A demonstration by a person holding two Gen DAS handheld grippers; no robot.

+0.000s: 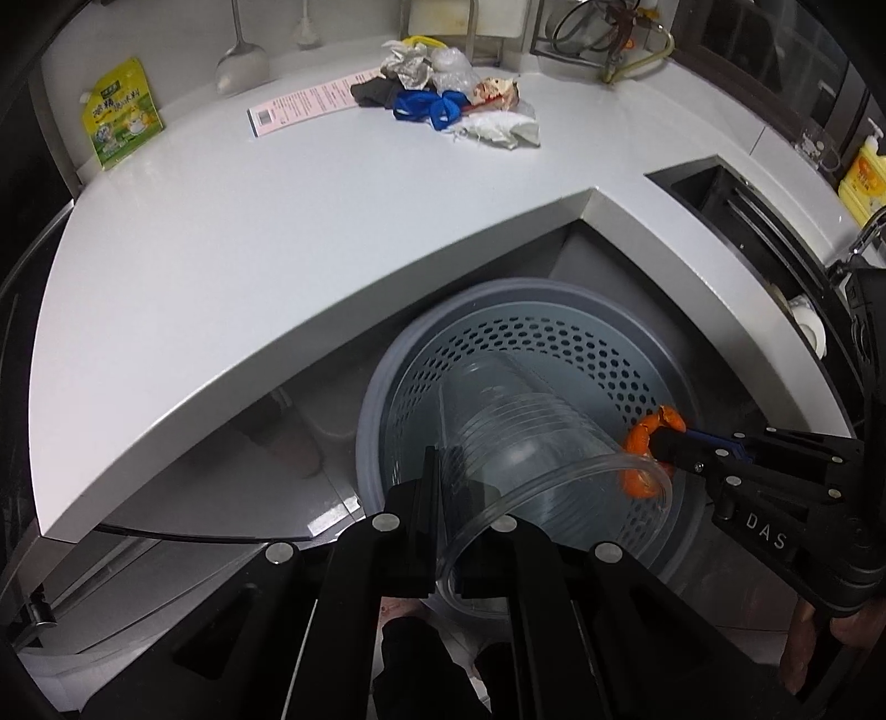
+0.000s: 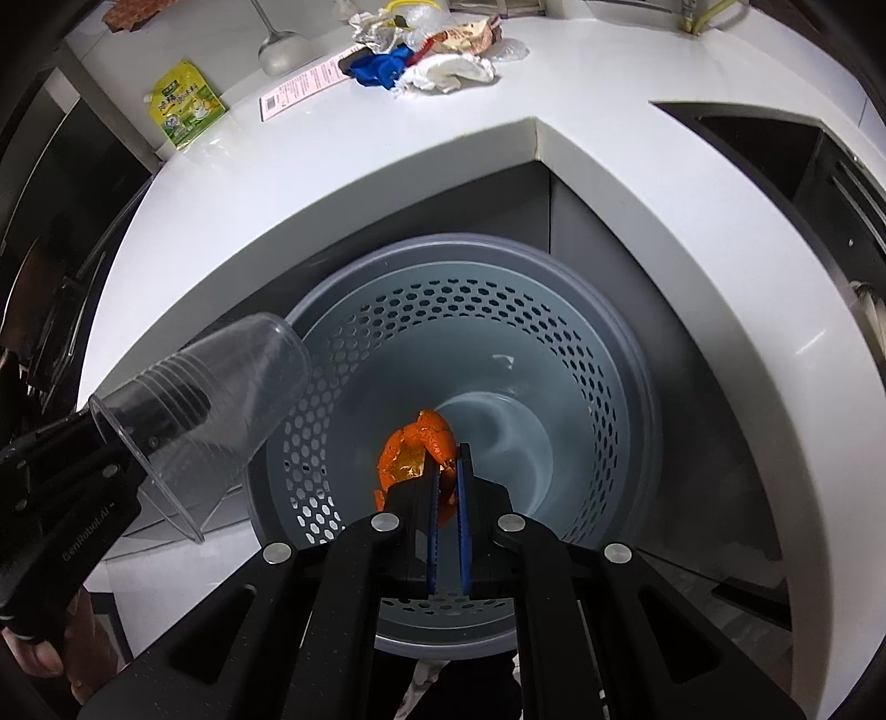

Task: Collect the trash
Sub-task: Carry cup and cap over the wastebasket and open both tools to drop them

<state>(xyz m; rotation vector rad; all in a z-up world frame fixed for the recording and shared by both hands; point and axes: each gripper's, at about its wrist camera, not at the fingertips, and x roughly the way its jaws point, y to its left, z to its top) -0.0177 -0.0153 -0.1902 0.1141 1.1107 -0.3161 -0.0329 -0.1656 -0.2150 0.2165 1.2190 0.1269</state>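
Observation:
A grey perforated trash bin [image 1: 637, 354] [image 2: 609, 343] stands on the floor below the counter corner. My left gripper [image 1: 443, 471] is shut on the rim of a clear plastic cup [image 1: 531, 443], held on its side over the bin; the cup also shows in the right wrist view [image 2: 210, 404]. My right gripper [image 2: 448, 459] is shut on an orange peel [image 2: 415, 448] over the bin's mouth; in the left wrist view the peel [image 1: 645, 443] hangs from it at the right. A pile of trash [image 1: 454, 94] [image 2: 426, 50] lies at the counter's back.
On the white counter [image 1: 277, 221] lie a pink paper strip [image 1: 304, 105], a yellow-green pouch [image 1: 119, 113] and an upturned wine glass [image 1: 241, 61]. A sink [image 1: 736, 221] is at the right, with a yellow bottle [image 1: 864, 177] beyond.

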